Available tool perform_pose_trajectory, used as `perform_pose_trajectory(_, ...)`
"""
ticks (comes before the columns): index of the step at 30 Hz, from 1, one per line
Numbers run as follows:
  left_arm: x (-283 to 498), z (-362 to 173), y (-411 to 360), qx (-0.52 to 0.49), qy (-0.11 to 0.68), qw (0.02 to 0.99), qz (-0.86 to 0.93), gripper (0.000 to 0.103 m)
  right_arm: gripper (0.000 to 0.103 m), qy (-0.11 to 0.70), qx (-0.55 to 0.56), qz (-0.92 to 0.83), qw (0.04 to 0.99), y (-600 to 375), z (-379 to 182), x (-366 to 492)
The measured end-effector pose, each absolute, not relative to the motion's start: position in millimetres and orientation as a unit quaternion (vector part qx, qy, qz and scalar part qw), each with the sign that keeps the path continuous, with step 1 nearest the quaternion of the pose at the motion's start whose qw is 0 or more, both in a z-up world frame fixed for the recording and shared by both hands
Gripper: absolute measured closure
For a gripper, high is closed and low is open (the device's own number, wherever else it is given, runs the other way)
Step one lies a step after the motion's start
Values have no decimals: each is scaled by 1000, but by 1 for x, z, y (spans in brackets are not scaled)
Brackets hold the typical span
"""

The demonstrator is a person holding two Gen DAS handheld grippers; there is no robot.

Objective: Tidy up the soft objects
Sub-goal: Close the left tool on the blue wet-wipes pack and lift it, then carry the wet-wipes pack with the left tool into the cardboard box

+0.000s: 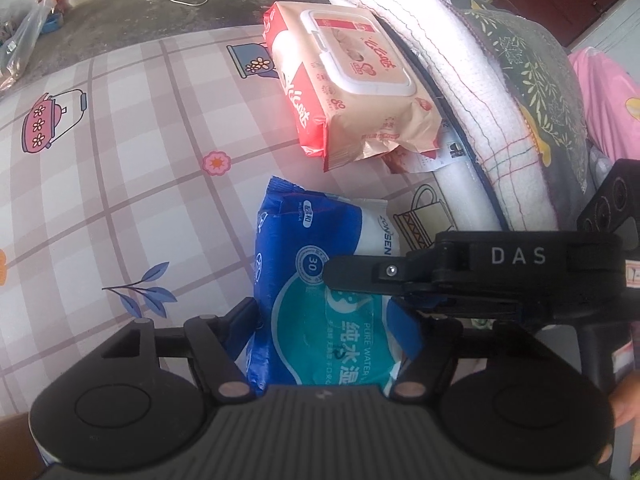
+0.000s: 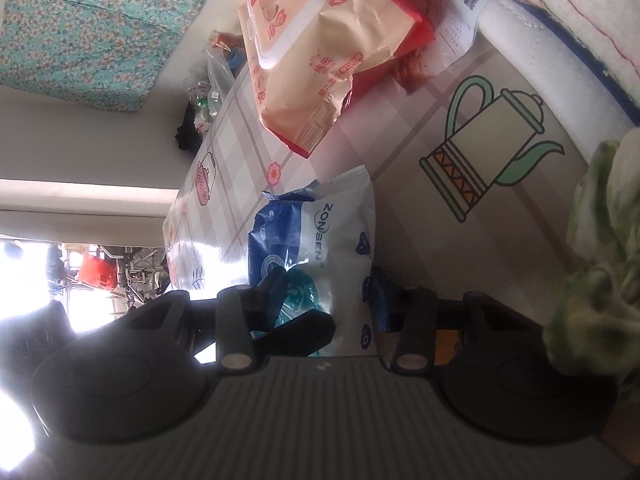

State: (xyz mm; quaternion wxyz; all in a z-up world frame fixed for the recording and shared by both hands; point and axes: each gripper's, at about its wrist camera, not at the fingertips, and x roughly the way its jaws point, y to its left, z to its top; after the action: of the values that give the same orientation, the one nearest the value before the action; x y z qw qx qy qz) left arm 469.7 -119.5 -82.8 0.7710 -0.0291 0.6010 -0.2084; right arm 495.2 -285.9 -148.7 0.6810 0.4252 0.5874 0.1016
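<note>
Blue wipes pack [image 1: 316,300] nearest, flat on bench [image 1: 100,208], clamped between left gripper [image 1: 332,320] fingers; right gripper [image 2: 328,304], rolled sideways, also closed on pack. Red-beige wipes pack [image 1: 344,80] at 12 o'clock, folded towels [image 1: 460,92] at 2. Checked teapot-print cloth covers bench. Only right wrist view shows floral curtain [image 2: 80,20].

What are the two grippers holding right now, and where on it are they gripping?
Both hold the blue wet wipes pack. The left gripper clamps its long sides at the near end; the right gripper, turned sideways, pinches the same end across its flat faces.
</note>
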Motion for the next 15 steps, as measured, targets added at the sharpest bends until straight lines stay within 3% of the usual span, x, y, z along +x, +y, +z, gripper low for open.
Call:
perform_pose_trajectory(7, 444, -42, -116, -36, 576, 788, -215, 33, 61, 562, 433, 116, 695, -288, -106, 471)
perform_pose_trajectory(15, 378, 30, -104, -54, 534, 816, -215, 35, 61, 525, 424, 146, 724, -285, -17, 419)
